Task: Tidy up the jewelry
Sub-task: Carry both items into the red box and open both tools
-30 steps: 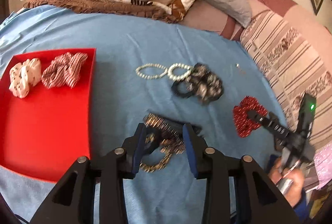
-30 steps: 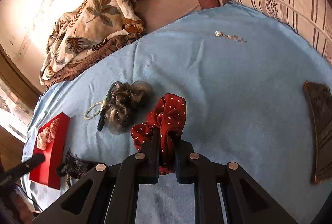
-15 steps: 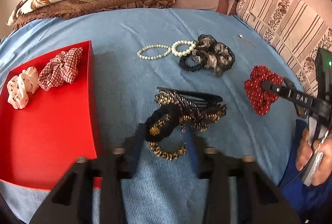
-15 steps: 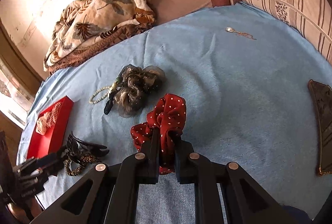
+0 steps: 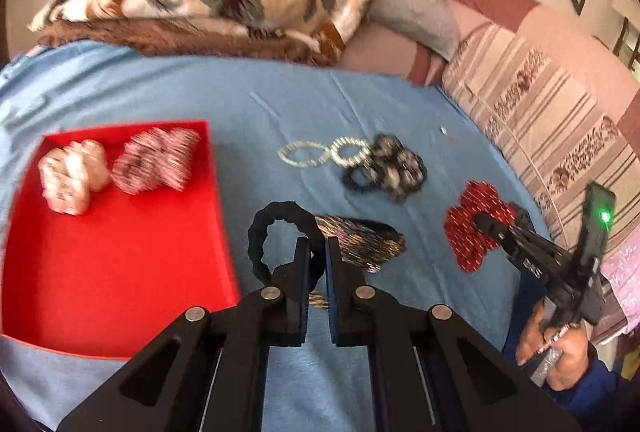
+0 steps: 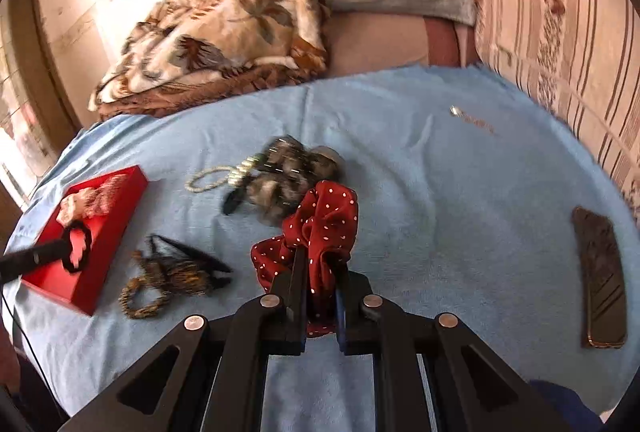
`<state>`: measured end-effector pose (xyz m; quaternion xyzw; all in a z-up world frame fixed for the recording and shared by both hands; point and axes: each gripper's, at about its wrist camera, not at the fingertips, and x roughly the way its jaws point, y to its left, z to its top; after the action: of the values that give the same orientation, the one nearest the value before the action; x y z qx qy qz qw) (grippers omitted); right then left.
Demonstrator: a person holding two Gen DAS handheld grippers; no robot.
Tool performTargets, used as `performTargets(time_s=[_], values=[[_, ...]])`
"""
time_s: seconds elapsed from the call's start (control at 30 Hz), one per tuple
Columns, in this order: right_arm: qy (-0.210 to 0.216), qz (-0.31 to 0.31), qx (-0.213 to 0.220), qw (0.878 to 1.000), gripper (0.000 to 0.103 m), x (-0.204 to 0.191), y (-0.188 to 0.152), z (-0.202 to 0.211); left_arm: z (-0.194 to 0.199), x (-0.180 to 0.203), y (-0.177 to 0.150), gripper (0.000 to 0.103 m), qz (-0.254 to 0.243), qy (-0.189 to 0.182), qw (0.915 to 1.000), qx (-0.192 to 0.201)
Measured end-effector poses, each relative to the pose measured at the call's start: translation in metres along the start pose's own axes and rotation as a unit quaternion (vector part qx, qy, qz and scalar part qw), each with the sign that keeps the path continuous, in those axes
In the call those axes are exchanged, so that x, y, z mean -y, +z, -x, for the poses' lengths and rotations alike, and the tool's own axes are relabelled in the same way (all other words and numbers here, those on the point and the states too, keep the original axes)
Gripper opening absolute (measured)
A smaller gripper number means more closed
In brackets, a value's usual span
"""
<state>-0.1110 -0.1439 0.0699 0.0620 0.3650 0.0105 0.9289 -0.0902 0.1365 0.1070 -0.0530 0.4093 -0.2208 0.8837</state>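
Two scrunchies already lie in the red tray (image 5: 120, 272): a white spotted scrunchie (image 5: 72, 176) and a red-checked scrunchie (image 5: 156, 162), both at its 12 o'clock end. The left gripper (image 5: 317, 252) is clamped on a black hair tie (image 5: 276, 232), lifted off the blue sheet (image 5: 200, 100) just beside the tray's 3 o'clock wall; in the right wrist view the tie appears over the tray. The right gripper (image 6: 320, 268) is closed on a red polka-dot scrunchie (image 6: 324, 216), which sits at 3 o'clock of the spread.

Left on the sheet: a pearl strand (image 5: 320, 154), a dark patterned scrunchie (image 5: 396, 168), a black comb clip with beaded pieces (image 6: 176, 272), and a small pendant (image 6: 468, 116) at 1 o'clock. Judgement: under half done.
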Motion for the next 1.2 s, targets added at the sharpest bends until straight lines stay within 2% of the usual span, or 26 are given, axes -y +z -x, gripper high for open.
performTargets(time_s=[0.2,0.37,0.57,0.73,0.83,1.0,1.2], values=[[0.044,0.046,0.004,0.998,0.012,-0.051,0.008,0.022,0.028,-0.043,0.001,0.007,0.014,0.062,0.9976,0.028],[0.105,0.071,-0.029,0.992,0.012,-0.110,0.013,0.012,0.041,-0.095,-0.005,0.007,0.068,0.094,0.9926,0.034],[0.181,0.093,-0.075,0.976,0.012,-0.189,0.015,-0.011,0.050,-0.133,-0.012,0.007,0.099,0.139,0.9850,0.027],[0.183,0.140,-0.091,0.969,0.012,-0.245,0.009,-0.034,0.048,-0.159,-0.021,0.007,0.126,0.160,0.9790,0.002],[0.174,0.146,-0.103,0.968,0.012,-0.259,0.007,-0.050,0.045,-0.169,-0.027,0.007,0.138,0.180,0.9738,-0.015],[0.160,0.134,-0.133,0.969,0.012,-0.262,0.000,-0.078,0.042,-0.186,-0.036,0.007,0.170,0.180,0.9684,-0.032],[0.156,0.123,-0.159,0.967,0.013,-0.258,-0.010,-0.091,0.046,-0.188,-0.034,0.007,0.181,0.168,0.9689,-0.019]])
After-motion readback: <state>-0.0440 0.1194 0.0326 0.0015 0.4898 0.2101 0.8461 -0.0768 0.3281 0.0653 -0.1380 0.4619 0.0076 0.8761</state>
